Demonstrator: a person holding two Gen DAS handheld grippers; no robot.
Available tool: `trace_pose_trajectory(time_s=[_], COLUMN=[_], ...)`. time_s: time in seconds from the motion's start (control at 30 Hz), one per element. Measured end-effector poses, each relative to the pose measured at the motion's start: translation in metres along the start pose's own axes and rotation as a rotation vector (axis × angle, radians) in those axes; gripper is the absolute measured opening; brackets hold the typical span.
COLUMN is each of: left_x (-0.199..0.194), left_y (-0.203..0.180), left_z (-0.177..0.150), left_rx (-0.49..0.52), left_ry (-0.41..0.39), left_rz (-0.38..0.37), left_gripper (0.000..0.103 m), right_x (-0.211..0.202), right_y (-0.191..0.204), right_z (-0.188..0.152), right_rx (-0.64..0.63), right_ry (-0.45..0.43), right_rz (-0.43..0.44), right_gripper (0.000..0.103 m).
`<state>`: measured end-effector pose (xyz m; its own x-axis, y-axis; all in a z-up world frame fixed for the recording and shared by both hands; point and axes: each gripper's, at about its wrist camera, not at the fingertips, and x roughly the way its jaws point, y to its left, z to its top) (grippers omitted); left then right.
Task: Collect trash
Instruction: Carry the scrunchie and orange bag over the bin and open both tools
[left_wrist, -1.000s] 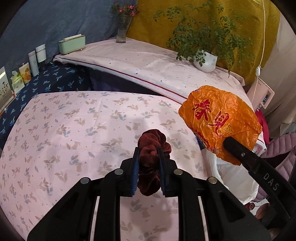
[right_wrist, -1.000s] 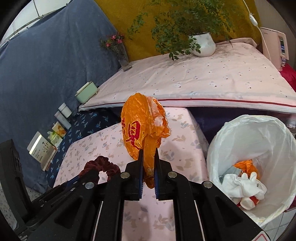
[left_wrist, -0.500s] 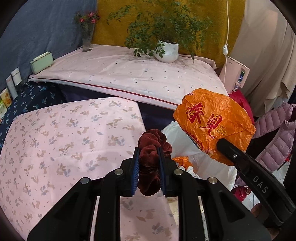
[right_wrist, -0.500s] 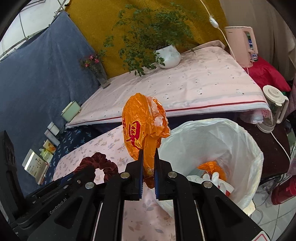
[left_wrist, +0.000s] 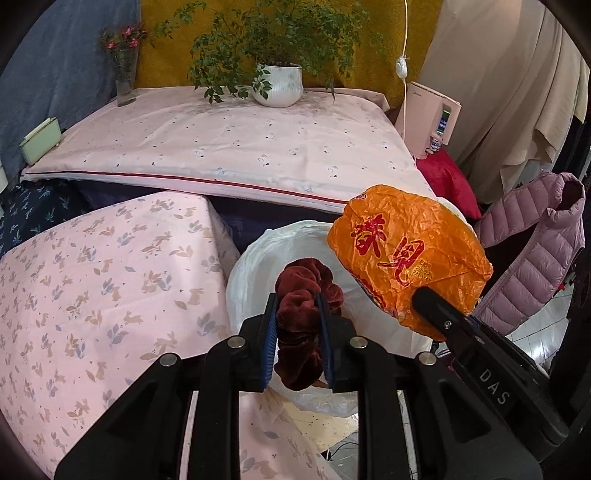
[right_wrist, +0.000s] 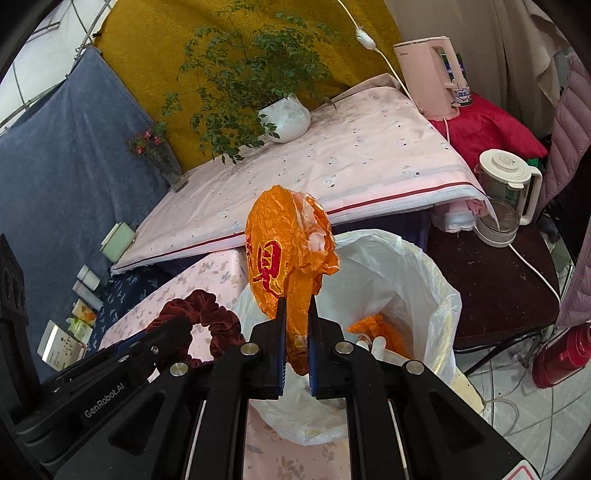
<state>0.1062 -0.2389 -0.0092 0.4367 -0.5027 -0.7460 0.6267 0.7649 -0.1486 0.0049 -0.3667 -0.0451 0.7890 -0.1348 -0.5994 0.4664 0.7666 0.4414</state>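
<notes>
Where the two wrist views overlap, both held items are seen raised above the white-lined trash bin (right_wrist: 413, 280).

Left gripper (left_wrist: 298, 325): fingers clenched on a dark red velvet scrunchie (left_wrist: 303, 295), which is pinched between the blue pads and bulges above and below them. It is held over the near rim of the bin liner (left_wrist: 251, 266).

Right gripper (right_wrist: 295, 332): fingers clamped on the lower part of a crumpled orange plastic bag (right_wrist: 284, 258) printed with red characters; the bag stands up above the fingers, over the bin's left side. In the left view the same bag (left_wrist: 406, 258) is seen to the right of the scrunchie.

Bin contents: orange plastic (right_wrist: 376, 328) and pale scraps are visible at the bottom.

Surroundings: floral-clothed bench (left_wrist: 92, 288) beside the bin; potted plant (left_wrist: 277, 85), flower vase (left_wrist: 125, 81), pink kettle (right_wrist: 432, 77), blender jug (right_wrist: 506, 195).
</notes>
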Motion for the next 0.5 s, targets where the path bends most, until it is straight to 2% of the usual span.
trace_pose_trajectory(time_s=[0.13, 0.27, 0.3, 0.5], left_x=[0.006, 0.004, 0.003, -0.001], left_y=[-0.003, 0.001, 0.002, 0.006], left_z=[0.001, 0.001, 0.001, -0.001], left_rx=[0.001, -0.019, -0.025, -0.017], left_ry=[0.004, -0.011, -0.016, -0.028], left_rz=[0.005, 0.023, 0.026, 0.06], left_gripper=[0.026, 0.05, 0.052, 0.052], right_x=[0.0, 0.001, 0.001, 0.008], right_y=[-0.008, -0.012, -0.012, -0.011], right_z=[0.0, 0.0, -0.001, -0.003], right_rx=[0.016, 0.023, 0.022, 0.017], right_ry=[0.001, 0.004, 0.005, 0.029], right_rz=[-0.004, -0.006, -0.006, -0.005], right_gripper=[0.009, 0.009, 0.009, 0.009])
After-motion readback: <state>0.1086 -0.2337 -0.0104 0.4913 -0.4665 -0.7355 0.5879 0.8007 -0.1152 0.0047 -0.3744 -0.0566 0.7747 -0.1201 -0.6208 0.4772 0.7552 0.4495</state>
